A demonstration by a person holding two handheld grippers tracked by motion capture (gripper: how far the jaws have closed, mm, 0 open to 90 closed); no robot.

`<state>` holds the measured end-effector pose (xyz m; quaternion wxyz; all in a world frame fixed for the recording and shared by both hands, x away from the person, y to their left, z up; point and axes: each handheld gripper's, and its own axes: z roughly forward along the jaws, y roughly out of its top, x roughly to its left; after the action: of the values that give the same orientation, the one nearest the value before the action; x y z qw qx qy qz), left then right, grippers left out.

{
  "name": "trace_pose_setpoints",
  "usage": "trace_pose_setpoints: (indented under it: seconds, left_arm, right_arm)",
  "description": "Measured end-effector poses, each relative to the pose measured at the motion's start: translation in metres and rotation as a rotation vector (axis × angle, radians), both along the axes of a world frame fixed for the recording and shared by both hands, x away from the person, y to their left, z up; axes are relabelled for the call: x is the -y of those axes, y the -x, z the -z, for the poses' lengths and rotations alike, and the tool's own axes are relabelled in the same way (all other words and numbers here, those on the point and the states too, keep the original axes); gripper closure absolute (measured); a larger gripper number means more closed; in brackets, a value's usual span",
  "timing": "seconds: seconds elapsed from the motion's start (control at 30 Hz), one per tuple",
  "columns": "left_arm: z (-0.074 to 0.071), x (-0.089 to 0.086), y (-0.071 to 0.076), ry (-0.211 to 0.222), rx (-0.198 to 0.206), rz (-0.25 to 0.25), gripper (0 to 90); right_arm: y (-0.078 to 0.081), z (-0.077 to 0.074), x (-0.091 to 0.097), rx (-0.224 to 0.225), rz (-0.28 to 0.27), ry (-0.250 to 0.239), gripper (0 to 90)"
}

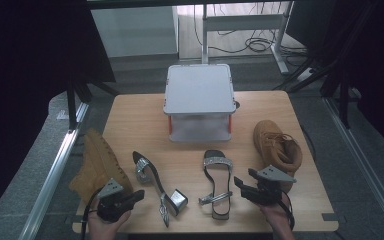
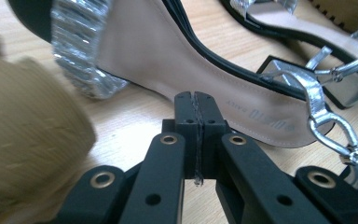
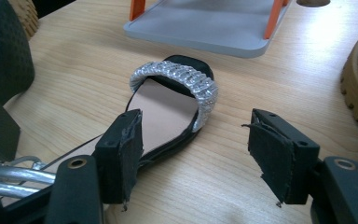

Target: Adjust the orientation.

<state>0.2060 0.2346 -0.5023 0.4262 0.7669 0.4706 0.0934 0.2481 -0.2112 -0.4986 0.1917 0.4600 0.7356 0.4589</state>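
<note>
From above, the left gripper [image 1: 130,199] hovers by the tipped sandal [image 1: 155,187] on the tabletop [image 1: 130,120], the right gripper [image 1: 244,186] beside the flat sandal [image 1: 217,182]. The left gripper view shows jaws pressed together on nothing, short of the sandal's insole; they would likely need spreading first. In the right gripper view, spread jaws frame the flat sandal's toe; its heel is cut off.

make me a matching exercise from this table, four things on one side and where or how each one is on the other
Things:
1. storage box
2. left hand-held gripper
3. right hand-held gripper
4. brown boot on the right

States or places:
A. jaws apart, over the flat sandal
B. upright by the table's right edge
C. jaws pressed together, nothing between them
D. at the back, lid on

Pairs: 1-D, 2-C, 3-A, 4-B
</note>
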Motion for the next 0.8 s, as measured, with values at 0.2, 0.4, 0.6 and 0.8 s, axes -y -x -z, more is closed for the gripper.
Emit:
trace_pose_setpoints:
  seconds: [0.2, 0.4, 0.6, 0.8]
  left_arm:
    - [0.006, 0.016, -0.004, -0.046, -0.012, 0.024, 89.5]
    - [0.008, 0.022, -0.005, -0.055, -0.006, 0.038, 89.7]
    - [0.007, 0.025, -0.008, -0.048, -0.006, 0.038, 89.7]
    - [0.005, 0.032, -0.017, -0.054, 0.0, 0.045, 89.7]
  right_arm:
    - [-0.003, 0.003, 0.006, -0.013, 0.024, 0.0, 36.2]
    - [-0.003, 0.003, 0.009, -0.01, 0.038, -0.002, 36.2]
    - [-0.004, 0.005, 0.01, -0.017, 0.044, 0.001, 36.2]
    - [-0.004, 0.004, 0.012, -0.016, 0.052, 0.004, 36.3]
